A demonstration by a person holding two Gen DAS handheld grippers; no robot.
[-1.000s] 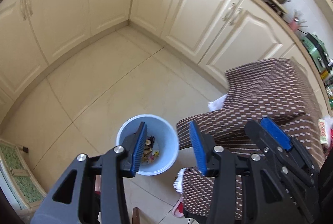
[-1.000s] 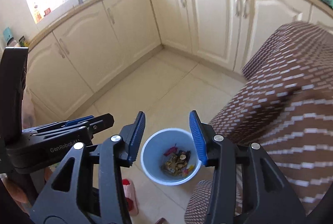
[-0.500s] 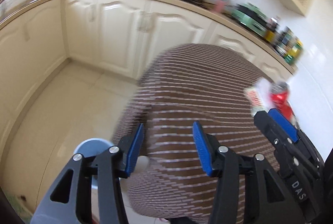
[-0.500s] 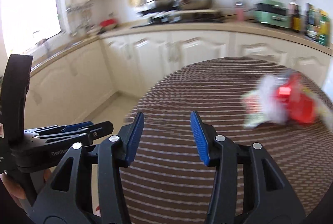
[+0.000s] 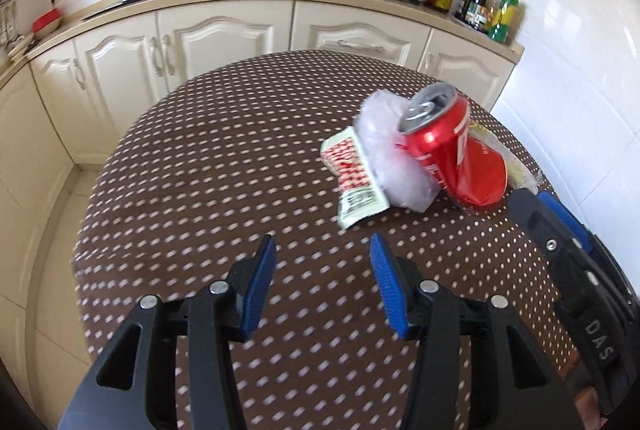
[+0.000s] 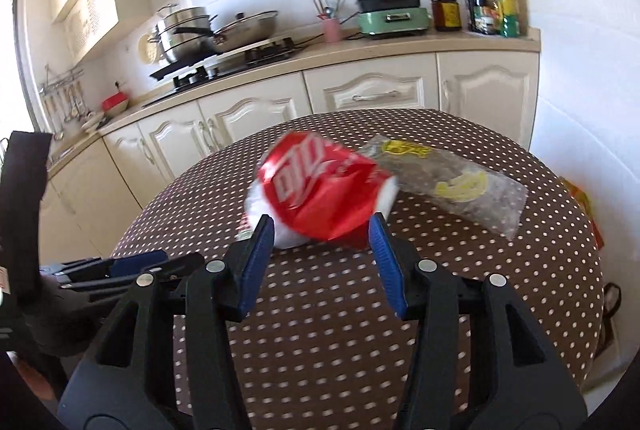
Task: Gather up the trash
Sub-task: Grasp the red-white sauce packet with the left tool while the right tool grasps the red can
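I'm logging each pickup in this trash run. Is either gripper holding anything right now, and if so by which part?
Nothing is held. The left gripper and right gripper are both open and empty, short of the red can.

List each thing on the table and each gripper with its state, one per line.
Left gripper: open, empty, above the tablecloth.
Right gripper: open, empty, jaws just been opening.
Red can: opened, dented, tilted on the trash pile.
Red-and-white wrapper: crumpled, lying flat.
White tissue: crumpled.
Clear bag: lying flat.
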